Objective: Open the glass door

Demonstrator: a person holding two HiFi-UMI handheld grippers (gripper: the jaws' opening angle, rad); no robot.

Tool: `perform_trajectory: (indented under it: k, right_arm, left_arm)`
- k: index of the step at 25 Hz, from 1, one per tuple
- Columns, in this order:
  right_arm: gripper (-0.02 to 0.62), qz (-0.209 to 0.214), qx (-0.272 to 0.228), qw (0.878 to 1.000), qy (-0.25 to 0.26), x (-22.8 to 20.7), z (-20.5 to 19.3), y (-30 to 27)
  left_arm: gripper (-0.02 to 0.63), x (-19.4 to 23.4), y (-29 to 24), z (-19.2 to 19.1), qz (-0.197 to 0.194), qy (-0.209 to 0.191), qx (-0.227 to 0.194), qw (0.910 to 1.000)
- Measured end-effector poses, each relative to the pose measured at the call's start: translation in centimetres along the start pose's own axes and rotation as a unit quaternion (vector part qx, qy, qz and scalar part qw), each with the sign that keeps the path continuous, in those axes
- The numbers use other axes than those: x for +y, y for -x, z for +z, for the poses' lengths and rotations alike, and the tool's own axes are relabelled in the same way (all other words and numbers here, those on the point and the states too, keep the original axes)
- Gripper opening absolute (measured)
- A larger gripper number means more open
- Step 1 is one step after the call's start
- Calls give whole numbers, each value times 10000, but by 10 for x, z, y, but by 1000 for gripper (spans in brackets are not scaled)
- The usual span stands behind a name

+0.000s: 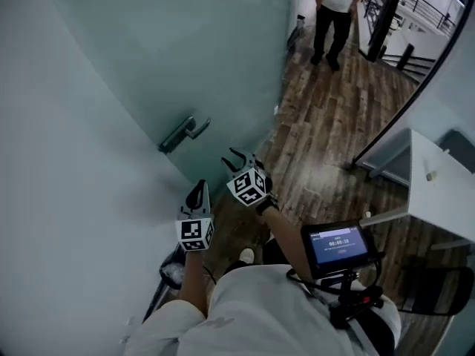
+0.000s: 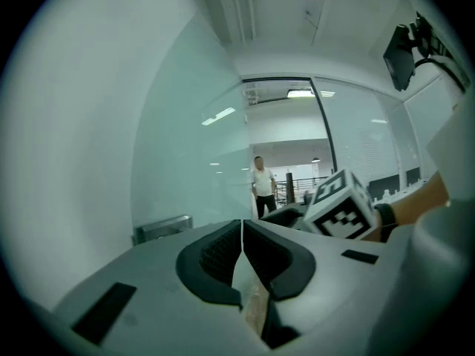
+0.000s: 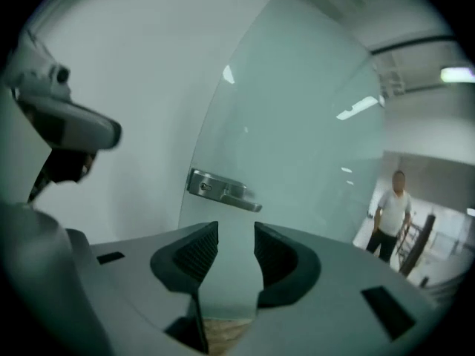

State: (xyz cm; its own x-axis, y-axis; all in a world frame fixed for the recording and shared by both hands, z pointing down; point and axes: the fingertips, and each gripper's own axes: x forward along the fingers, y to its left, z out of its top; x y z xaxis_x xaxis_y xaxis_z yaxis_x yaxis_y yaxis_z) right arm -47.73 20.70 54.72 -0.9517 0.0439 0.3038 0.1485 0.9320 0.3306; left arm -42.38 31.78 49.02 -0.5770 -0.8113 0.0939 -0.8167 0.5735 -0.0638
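Observation:
The frosted glass door fills the upper left of the head view, and its metal lever handle sticks out near the edge by the white wall. My right gripper hangs just below and right of the handle, apart from it. It is open with nothing between its fingers. In the right gripper view the handle lies beyond the right gripper, a little to the left. My left gripper is lower and nearer to me, shut and empty. The left gripper faces along the door, with the handle plate at the left.
A person stands on the wood floor past the door, near a black railing. A white desk and a dark chair are at the right. A small screen hangs on my chest. The white wall is at the left.

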Motion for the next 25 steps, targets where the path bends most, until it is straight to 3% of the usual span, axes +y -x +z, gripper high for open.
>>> perform_trajectory:
  k: [3, 5, 7, 9, 14, 17, 21, 25]
  right_arm:
    - [125, -281, -225, 9926, -1160, -22, -25, 80]
    - [41, -599, -328, 9852, -1571, -44, -50, 102]
    - [8, -933, -323, 9794, -1760, -66, -72, 120]
    - [4, -1252, -373, 9743, -1837, -90, -79, 158]
    - [3, -2036, -610, 9595, -1846, -173, -89, 343]
    - [3, -2480, -563, 9507, -1777, -205, -113, 406]
    - [3, -2872, -585, 9366, -1922, -237, -137, 456]
    - [5, -3100, -698, 9310, -1797, -251, -133, 472]
  left_arm:
    - [11, -49, -23, 1, -529, 18, -40, 9986]
    - [11, -74, -54, -11, -825, 82, -87, 9965]
    - [11, -100, -75, -18, -1108, 107, -205, 9936]
    - [11, -140, -84, -9, -1264, 108, -371, 9912]
    - [11, -320, -74, 56, -1651, 177, -784, 9830]
    - [11, -393, -80, 70, -1930, 300, -1042, 9752]
    - [11, -456, -93, 83, -2146, 312, -1108, 9699]
    - [11, -467, -100, 94, -2076, 303, -1125, 9712]
